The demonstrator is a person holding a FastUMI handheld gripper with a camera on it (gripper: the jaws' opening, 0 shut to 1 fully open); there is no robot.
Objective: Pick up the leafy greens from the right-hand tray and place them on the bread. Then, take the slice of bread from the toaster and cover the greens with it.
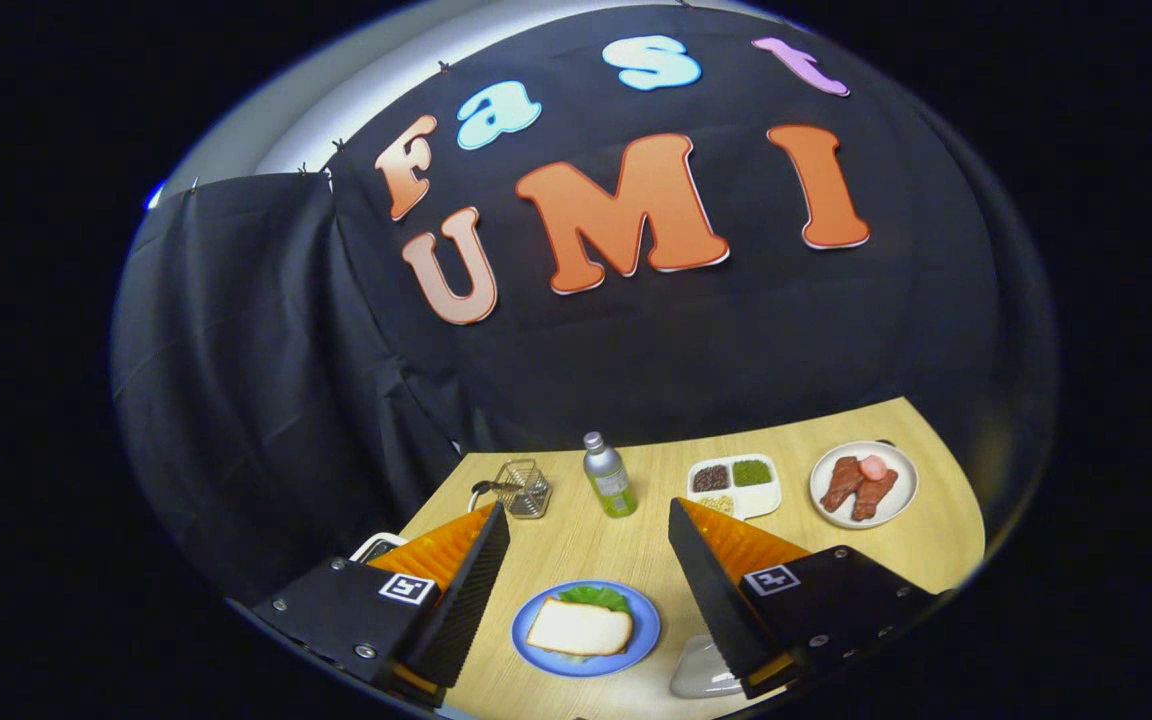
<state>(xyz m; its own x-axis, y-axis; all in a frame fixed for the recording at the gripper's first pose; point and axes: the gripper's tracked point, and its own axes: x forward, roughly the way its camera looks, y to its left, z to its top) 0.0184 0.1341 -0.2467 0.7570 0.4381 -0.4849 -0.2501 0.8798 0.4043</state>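
Gripper (586, 520) hangs above the table (876, 560) w/ fingers spread wide, gripping nothing. Blue plate (636, 648) sits below, between the fingers; on it a bread slice (579, 628) lies on top of the leafy greens (596, 598), green edge peeking out at the far side. Judging by that, both placements look done, so the step in hand is prob. just the retreat.

To do it well: keep fingers apart, lift straight up and back, don't drift down onto the slice or nudge the plate. Slice sits a bit skewed over the greens; leave as is unless it slides.

Beyond the fingertips: a bottle (608, 474), a small wire basket (523, 487) ahead of the left finger, a divided tray (736, 486) of seeds/grains ahead of the right one, further right a white plate (898, 482) w/ meat pieces.

Writing: bottle label too small to read. Square coded markers on the gripper body, no legible text.
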